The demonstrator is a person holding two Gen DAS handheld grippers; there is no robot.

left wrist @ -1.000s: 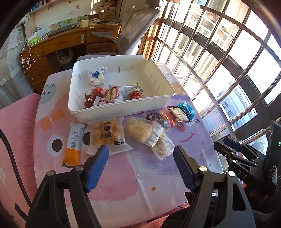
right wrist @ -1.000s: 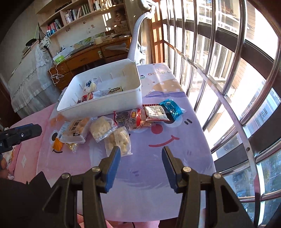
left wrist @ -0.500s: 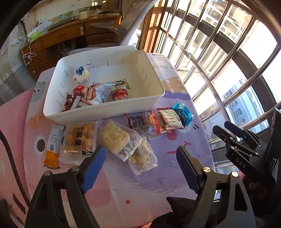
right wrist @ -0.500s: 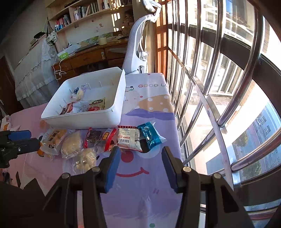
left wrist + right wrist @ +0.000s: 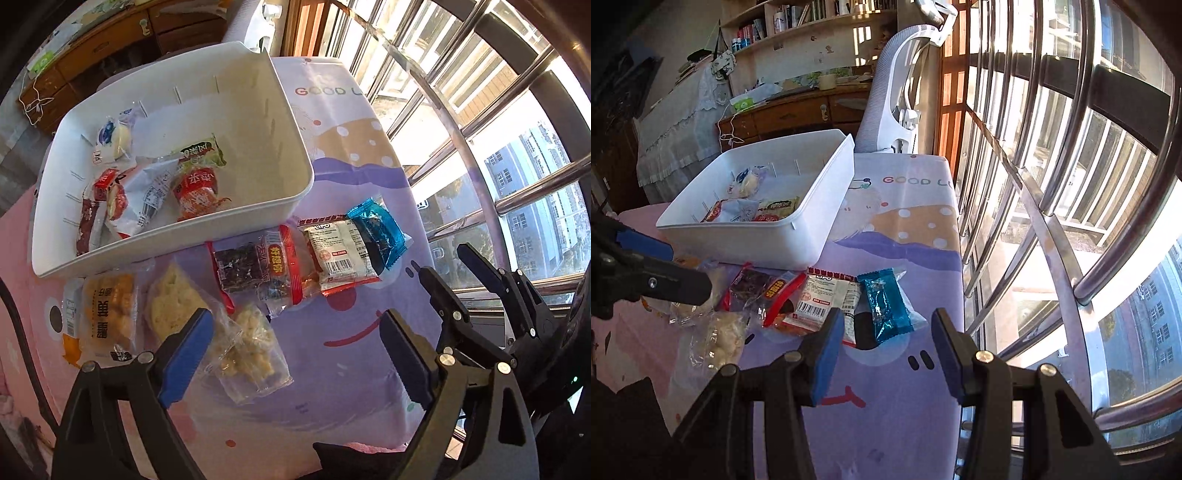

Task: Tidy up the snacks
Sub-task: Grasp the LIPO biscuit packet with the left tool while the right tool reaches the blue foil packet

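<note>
While half-full, bin (image 5: 258, 92) of snacks (image 5: 155, 184)

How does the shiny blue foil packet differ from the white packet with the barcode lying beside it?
The shiny blue foil packet is narrower and opaque metallic; the white packet with the barcode is wider, matte, with red edges and printed text. The blue packet lies nearer the window and overlaps the white one's edge. Both lie flat on the tablecloth, outside the white plastic bin.

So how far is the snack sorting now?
Done: several packets already lie inside the white plastic bin. In hand: nothing; the left hand-held gripper, jaws just opening, and right hand-held gripper are empty. Left: about seven, including the shiny blue foil packet and clear puffed-snack bag.
</note>
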